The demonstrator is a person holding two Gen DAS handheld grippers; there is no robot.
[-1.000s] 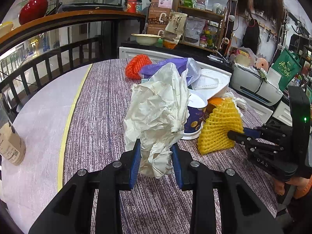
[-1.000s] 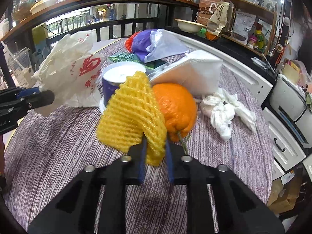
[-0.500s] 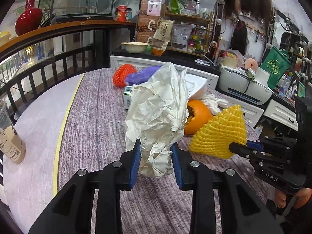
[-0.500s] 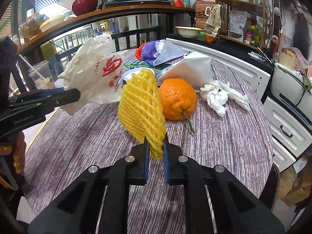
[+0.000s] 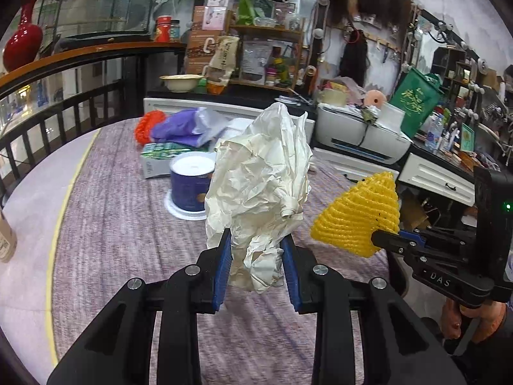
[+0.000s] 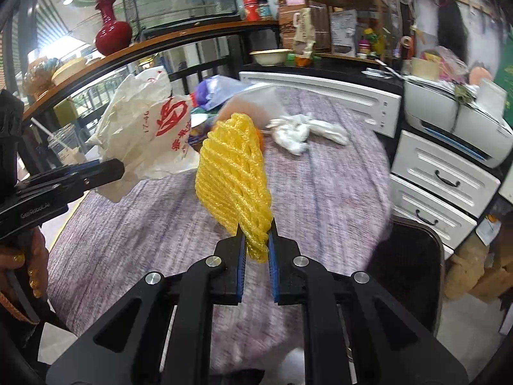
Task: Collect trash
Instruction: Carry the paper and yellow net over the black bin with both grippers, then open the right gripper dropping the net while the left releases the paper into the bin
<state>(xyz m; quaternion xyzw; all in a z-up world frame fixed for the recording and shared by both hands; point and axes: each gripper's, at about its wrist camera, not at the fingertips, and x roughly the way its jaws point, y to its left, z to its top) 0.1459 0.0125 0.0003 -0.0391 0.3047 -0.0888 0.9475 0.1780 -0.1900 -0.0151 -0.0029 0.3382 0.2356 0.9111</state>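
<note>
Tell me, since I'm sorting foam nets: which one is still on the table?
The orange-red net at the far edge of the table; the yellow net is in the right gripper.

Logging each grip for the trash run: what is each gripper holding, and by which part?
Left gripper pinches the crumpled white bag by its lower end; right gripper pinches the yellow foam net by its bottom edge.

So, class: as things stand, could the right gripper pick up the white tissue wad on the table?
Probably not yet: the right gripper is shut on the yellow foam net, so its jaws aren't free, though nothing blocks the tissue wad.
</note>
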